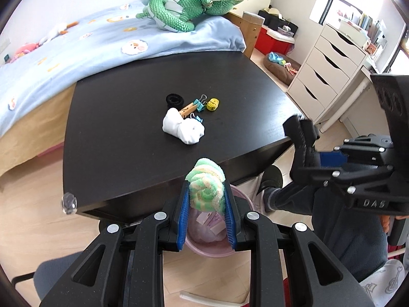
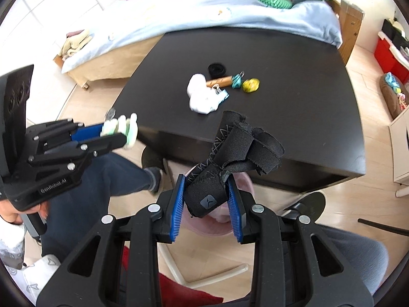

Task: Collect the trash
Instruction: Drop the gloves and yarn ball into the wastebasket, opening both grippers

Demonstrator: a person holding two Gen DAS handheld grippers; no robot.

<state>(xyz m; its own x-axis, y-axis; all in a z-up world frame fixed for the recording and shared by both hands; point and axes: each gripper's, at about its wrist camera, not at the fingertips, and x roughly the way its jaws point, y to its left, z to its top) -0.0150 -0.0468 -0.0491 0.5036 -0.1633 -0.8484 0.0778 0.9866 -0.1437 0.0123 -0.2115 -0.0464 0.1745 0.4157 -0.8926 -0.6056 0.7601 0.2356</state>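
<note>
My left gripper [image 1: 206, 199] is shut on a rolled green-and-cream striped cloth [image 1: 206, 188] and holds it above a pink bin [image 1: 204, 245] on the floor by the table's near edge. My right gripper [image 2: 207, 194] is shut on a black elastic wrist strap [image 2: 230, 153], also above the pink bin [image 2: 219, 226]. The right gripper shows in the left wrist view [image 1: 304, 138]; the left shows in the right wrist view [image 2: 120, 133]. On the dark table [image 1: 115, 128] lie a white balled sock [image 1: 182, 126], a black hair tie [image 1: 174, 100], a wooden clothespin [image 1: 188, 108], blue binder clips [image 1: 200, 103] and a yellow tape roll [image 1: 212, 104].
A bed with a blue blanket [image 1: 89, 41] and a green plush dragon [image 1: 179, 10] stands behind the table. White drawers [image 1: 324, 69] are at the right. The person's leg and foot [image 1: 273, 192] are beside the bin. A grey chair seat [image 2: 358, 253] is below.
</note>
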